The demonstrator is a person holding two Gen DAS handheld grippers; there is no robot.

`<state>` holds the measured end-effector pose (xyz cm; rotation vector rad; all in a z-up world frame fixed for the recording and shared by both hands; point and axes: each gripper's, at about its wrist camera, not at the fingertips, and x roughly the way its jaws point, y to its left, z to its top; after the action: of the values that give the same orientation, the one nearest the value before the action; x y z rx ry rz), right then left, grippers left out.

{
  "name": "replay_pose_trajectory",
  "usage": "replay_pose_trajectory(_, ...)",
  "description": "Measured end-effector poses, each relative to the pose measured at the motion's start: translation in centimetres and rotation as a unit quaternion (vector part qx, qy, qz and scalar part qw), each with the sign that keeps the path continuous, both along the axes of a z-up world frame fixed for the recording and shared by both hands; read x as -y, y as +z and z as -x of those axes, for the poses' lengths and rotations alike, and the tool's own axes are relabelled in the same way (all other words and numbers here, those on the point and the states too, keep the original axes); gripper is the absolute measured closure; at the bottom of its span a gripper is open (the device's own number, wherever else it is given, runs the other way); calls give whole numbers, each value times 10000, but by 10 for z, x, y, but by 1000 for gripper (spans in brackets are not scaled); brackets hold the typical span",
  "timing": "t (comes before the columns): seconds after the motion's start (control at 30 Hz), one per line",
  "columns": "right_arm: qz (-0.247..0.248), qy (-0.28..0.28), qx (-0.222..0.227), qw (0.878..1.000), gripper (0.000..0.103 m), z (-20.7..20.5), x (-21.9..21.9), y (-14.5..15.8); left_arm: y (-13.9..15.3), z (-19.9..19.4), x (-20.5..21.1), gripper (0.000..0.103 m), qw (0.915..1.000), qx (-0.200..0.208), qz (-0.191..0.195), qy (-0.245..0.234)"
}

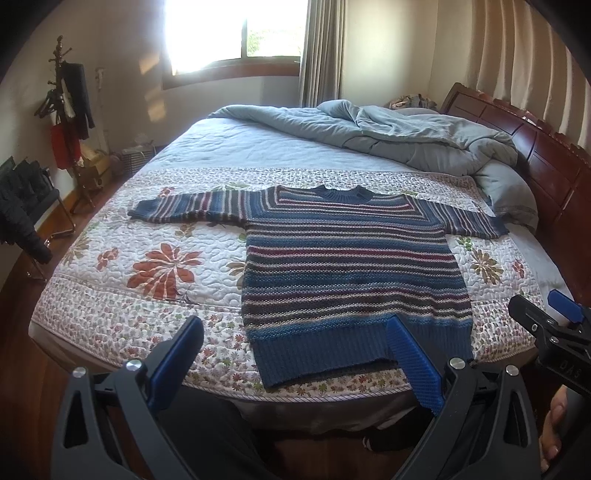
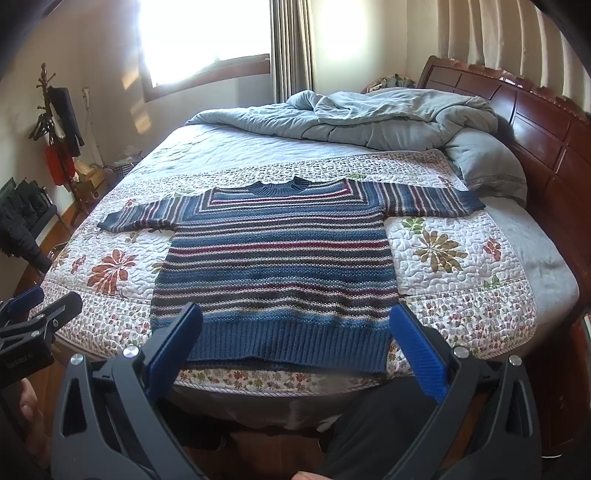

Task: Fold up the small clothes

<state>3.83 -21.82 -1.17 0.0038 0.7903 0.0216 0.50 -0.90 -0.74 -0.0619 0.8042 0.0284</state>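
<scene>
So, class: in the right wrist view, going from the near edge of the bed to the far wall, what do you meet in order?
Striped sweater → floral quilt beyond its collar → crumpled blue duvet → curtain beside the window.

The window (image 1: 236, 33) above the bed (image 1: 258, 147) is washed out by glare, its top cut off. Clothes on the coat rack (image 1: 64, 110) left of the bed are too dark to identify. Items by the headboard (image 2: 535, 122) are too small to tell.
</scene>
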Motion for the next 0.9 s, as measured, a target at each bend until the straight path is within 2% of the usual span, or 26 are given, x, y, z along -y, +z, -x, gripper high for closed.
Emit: replay_pose_trajectory(0.9,69,46,-160,9998,2,-16,0,-9,-14,-14,-5,4,9997,-212,-22,80)
